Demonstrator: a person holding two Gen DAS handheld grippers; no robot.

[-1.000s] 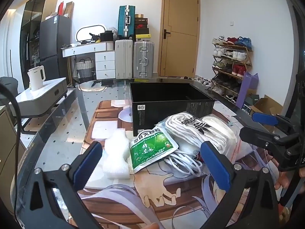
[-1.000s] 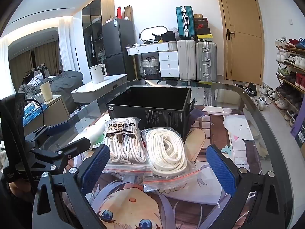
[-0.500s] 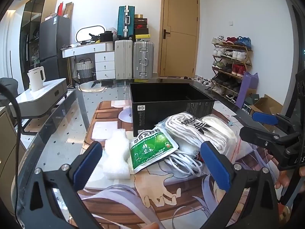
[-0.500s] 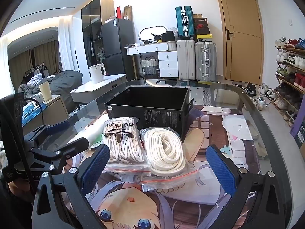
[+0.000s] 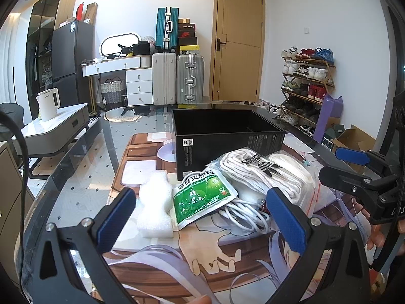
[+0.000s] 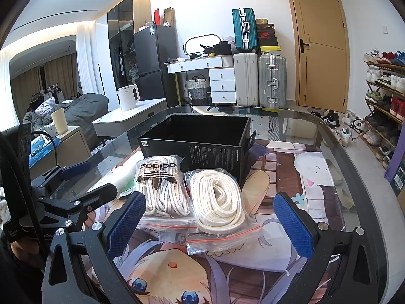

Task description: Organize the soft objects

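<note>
While your left tool (image 5: 201,221) hangs spread wide, gripping nothing, above the green foil sachet (image 5: 202,197) and white foam block (image 5: 155,209), your right tool (image 6: 210,224) gapes equally empty over two clear zip bags of white cord (image 6: 192,197) on the glass bench (image 6: 334,152), touching the open black cardboard box (image 6: 202,144).

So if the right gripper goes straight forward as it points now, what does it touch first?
Most likely the bag of white rope, which lies between the open jaws of the right gripper. The black box stands behind it. Depth is hard to judge.
</note>
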